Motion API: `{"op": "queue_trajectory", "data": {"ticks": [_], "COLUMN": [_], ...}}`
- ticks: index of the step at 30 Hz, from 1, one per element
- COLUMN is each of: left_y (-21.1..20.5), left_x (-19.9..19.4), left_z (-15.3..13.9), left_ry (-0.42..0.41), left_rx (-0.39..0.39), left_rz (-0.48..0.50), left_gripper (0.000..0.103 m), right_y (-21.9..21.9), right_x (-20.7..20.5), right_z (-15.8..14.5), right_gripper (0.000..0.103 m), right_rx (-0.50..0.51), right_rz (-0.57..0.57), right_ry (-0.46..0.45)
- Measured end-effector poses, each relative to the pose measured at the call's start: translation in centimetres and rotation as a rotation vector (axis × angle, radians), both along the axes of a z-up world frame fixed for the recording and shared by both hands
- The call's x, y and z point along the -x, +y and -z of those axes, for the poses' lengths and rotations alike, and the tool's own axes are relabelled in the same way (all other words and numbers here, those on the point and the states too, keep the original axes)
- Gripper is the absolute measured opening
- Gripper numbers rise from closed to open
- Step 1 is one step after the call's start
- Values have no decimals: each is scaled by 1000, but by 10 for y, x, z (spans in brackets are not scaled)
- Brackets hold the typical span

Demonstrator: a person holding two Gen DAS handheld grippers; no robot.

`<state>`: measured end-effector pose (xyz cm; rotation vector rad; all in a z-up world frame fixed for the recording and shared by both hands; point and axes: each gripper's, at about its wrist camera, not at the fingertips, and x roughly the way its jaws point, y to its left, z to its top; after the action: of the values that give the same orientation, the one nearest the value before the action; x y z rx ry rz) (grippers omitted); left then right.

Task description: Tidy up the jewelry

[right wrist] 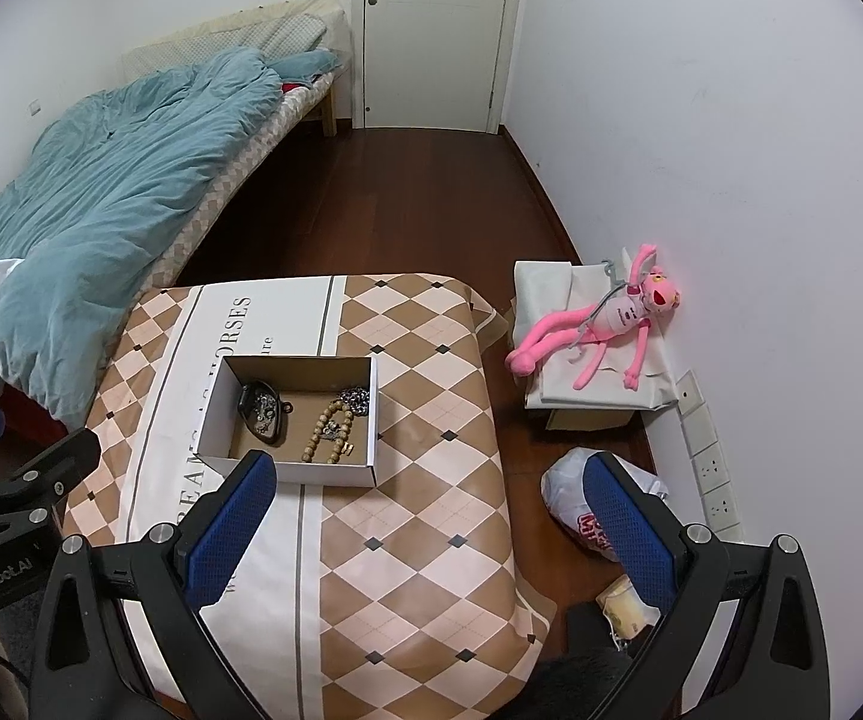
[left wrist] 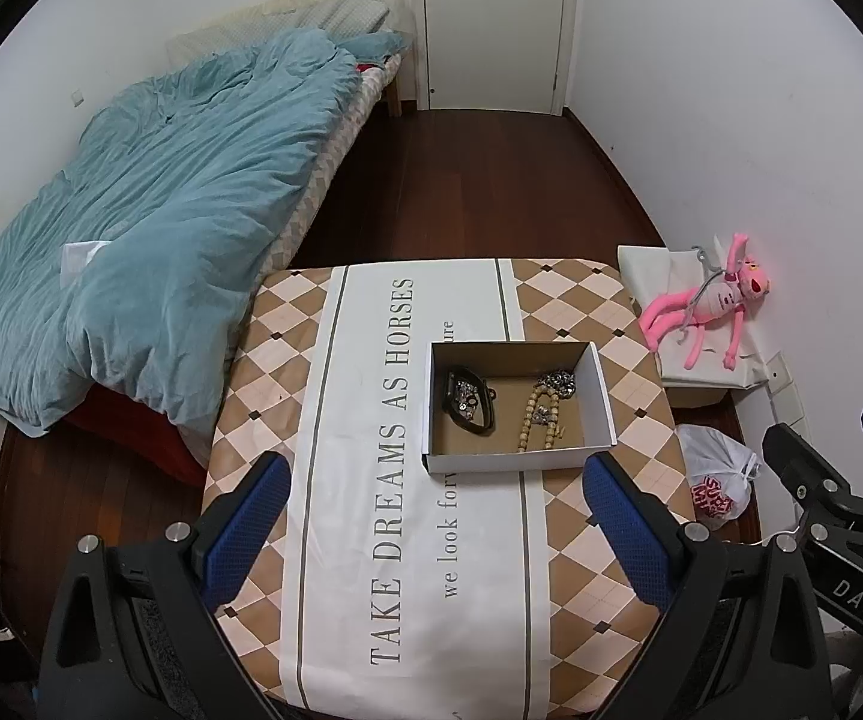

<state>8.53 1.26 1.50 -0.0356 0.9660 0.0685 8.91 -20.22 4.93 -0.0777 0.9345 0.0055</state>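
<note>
Jewelry sat in an open box (left wrist: 602, 396) at center-right of the left wrist frame, on a table (left wrist: 629, 372) w/ a checkered cloth. Inside: black bracelet (left wrist: 469, 402) w/ silver bits at left, bead strand (left wrist: 536, 417) in the middle, silver chain (left wrist: 557, 383) at upper right of the box. Left gripper (left wrist: 434, 531) was at the bottom of its frame, jaws spread wide, nothing between them, short of the box. Right gripper (right wrist: 425, 531) likewise released & empty at the bottom of its frame; its left pad overlapped the box's (right wrist: 371, 420) near corner in the picture, contact unclear. Bed (left wrist: 161, 210) w/ blue duvet at upper left, door (left wrist: 491, 24) at top center, pink toy (right wrist: 611, 318) at right by the wall, plastic bag (right wrist: 569, 498) on the floor lower right.
</note>
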Motion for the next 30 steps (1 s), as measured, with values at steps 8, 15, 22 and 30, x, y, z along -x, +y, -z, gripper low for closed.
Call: {"op": "queue_trajectory", "data": {"ticks": [8, 15, 22, 30], "left_y": [1, -1, -2, 0], "left_x": [1, 1, 0, 0], "left_z": [-2, -4, -4, -4], "left_ry": [-7, -7, -2, -3], "left_rx": [-2, 1, 7, 12], "left_rz": [4, 9, 11, 9], "left_gripper": [99, 99, 99, 99], "right_y": [0, 2, 3, 3], "right_x": [-1, -1, -3, -2], "right_z": [0, -1, -1, -1], "right_gripper": [103, 103, 103, 103], "right_rx": [0, 1, 4, 3], "right_rz": [-2, -4, -6, -7], "right_ry": [0, 0, 5, 4]}}
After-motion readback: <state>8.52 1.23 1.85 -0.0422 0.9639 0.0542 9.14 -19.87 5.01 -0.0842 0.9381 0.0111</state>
